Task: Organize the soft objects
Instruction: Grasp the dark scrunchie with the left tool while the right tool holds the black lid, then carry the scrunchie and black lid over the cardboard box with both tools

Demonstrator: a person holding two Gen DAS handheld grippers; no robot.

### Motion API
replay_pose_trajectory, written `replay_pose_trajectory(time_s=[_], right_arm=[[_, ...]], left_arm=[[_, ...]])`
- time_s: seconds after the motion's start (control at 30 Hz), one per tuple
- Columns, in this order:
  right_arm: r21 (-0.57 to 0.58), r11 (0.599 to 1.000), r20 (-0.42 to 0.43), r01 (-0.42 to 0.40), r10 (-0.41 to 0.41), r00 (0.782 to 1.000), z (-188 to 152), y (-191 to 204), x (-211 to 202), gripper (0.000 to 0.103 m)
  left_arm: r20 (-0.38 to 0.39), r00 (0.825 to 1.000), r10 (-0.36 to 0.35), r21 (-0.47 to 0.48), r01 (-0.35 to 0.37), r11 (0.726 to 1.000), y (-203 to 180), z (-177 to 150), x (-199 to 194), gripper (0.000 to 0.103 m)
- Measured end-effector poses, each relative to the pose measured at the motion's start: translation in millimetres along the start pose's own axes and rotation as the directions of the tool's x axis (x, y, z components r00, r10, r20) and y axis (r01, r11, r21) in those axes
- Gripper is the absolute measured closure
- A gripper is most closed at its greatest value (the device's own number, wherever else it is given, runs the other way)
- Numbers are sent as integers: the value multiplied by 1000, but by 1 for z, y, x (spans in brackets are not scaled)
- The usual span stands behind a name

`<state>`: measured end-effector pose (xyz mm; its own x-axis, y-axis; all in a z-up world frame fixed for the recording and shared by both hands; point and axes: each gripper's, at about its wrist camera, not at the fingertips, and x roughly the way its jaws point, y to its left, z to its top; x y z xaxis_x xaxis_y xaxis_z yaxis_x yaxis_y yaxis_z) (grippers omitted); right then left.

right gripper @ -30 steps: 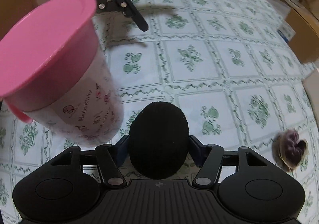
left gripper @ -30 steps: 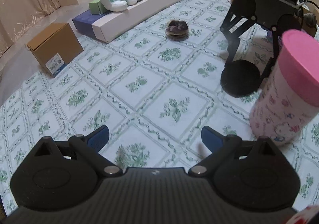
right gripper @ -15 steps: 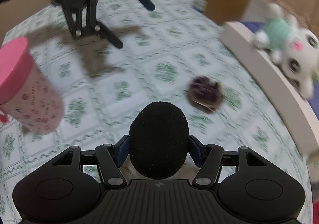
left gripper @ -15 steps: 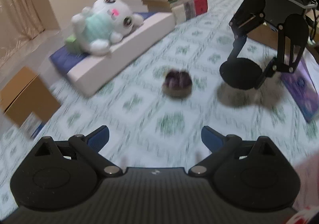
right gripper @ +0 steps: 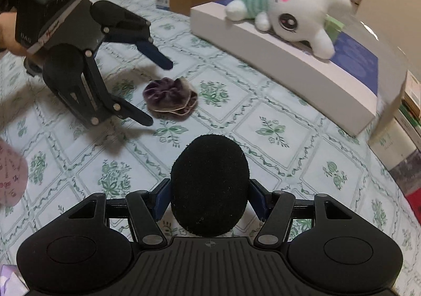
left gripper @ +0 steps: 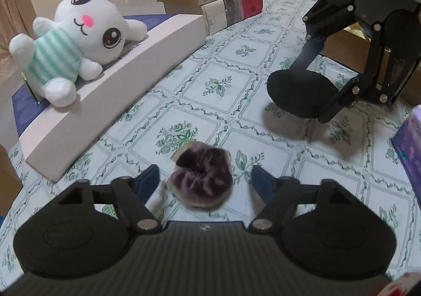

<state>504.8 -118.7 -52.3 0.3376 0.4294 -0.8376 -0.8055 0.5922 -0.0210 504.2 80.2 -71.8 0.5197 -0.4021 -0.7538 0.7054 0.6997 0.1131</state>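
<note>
left wrist view: my left gripper [left gripper: 205, 177] straddles the purple scrunchie [left gripper: 201, 177] on the desk [left gripper: 263, 122]; jaws have just been closing, pads not yet touching it, so I call it a pre-grasp.
right wrist view: my right gripper [right gripper: 209, 197] has its jaws clamped on a black sponge pad [right gripper: 209, 185], carried clear above the desk.
plush bunny [right gripper: 284, 3]: lying on the white box [right gripper: 276, 59], probably where I collect the soft things.

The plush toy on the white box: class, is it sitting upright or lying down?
Lying down. The plush toy sprawls along the white box, head toward the books, limbs spread.
</note>
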Motion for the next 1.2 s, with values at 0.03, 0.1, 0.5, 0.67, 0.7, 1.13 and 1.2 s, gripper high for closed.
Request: replay_pose_trajectory(time_s=[0.03,0.1,0.5,0.67,0.7,1.13,1.2], right_arm=[[8,1000,3,1,-1,1000,-1,-1,0,41],[14,1000,5,5,-6,1000,-2,-2,0,41],[58,998,43,35,-37,998,-6,8,-23,41],[106,993,61,54,-61,996,-8,18,-49,41],[116,992,63,55,-63,996,-9,21,-54,41],[301,951,148,72,-121,982,-34,84,-151,41],[332,940,157,80,-139,978,-42,96,-166,41]], left_arm=[[-6,1000,0,-2,0,1000,0,2,1,40],[-24,1000,13,1,-13,1000,-1,4,4,52],[-102,989,105,13,-104,994,-4,12,-15,94],[-95,985,147,-67,-154,986,0,14,-52,95],[-93,983,158,-85,-166,982,0,14,-62,95],[-62,958,282,-309,-286,907,-42,-2,-214,95],[-53,955,290,-343,-291,893,-57,-7,-236,95]])
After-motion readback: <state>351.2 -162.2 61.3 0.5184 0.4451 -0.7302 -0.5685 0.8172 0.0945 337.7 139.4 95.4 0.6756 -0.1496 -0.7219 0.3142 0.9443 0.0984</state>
